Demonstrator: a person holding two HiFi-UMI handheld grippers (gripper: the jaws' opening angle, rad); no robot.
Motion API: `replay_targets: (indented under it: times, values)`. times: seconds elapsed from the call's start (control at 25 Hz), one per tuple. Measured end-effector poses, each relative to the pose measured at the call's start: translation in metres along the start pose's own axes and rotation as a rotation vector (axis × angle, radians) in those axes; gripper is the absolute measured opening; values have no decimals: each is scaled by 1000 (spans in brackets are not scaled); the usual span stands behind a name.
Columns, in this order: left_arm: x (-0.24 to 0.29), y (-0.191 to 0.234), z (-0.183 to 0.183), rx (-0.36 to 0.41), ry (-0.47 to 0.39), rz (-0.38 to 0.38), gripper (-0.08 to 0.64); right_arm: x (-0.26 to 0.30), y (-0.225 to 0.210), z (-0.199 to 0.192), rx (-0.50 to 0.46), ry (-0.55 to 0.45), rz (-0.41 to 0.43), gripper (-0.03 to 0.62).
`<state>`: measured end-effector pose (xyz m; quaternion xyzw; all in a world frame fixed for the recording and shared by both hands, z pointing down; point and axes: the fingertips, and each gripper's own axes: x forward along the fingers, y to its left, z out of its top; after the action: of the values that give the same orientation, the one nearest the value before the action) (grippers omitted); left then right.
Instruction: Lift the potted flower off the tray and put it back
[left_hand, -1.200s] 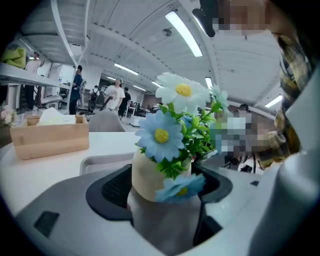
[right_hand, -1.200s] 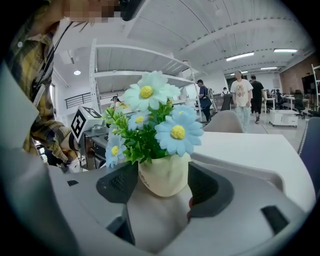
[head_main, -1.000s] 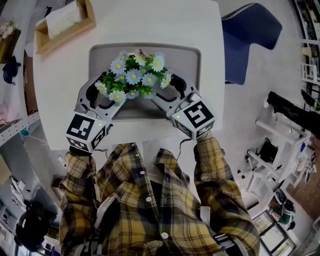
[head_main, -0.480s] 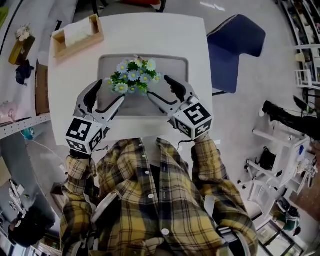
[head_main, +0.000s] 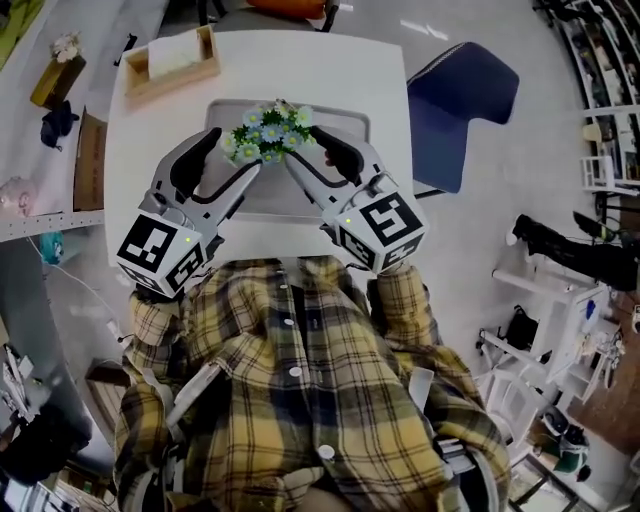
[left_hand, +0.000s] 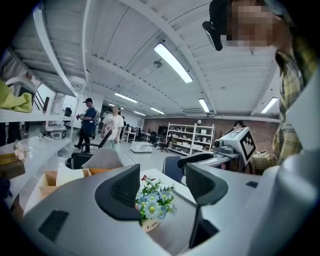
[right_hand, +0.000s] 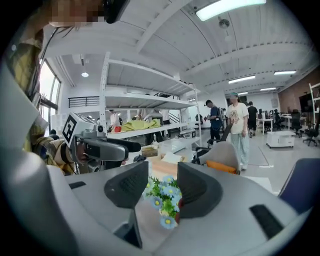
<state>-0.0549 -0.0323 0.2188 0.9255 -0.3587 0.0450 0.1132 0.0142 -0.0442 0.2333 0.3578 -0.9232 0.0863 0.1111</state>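
Flower (head_main: 268, 132): pale-blue petals, yellow centres, green lvs; pot (left_hand: 149, 223) cream. Tray (head_main: 345, 118) grey, table (head_main: 300, 60) white. Left gripper (head_main: 235, 150) & right gripper (head_main: 302, 148): grey, black pads (left_hand: 125, 187), blk/wht square-pattern cubes (head_main: 160, 255). Shirt (head_main: 300, 380): yellow/dark plaid. Chair (head_main: 455, 95) navy. Box (head_main: 175, 62) light wood.

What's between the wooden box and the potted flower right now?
Between wooden box and potted flower: only the tray rim and bare white table, seen in head view.
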Motion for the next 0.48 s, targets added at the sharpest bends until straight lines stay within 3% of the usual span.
replay_targets:
  times: [0.24,0.48]
  values:
    - [-13,-16,29,31,-32,11,161,-7,14,36,-16,-65,-25,84]
    - [-17,-26,44,69,-58,40,80,-6,29,51,-35,-84,-30,19]
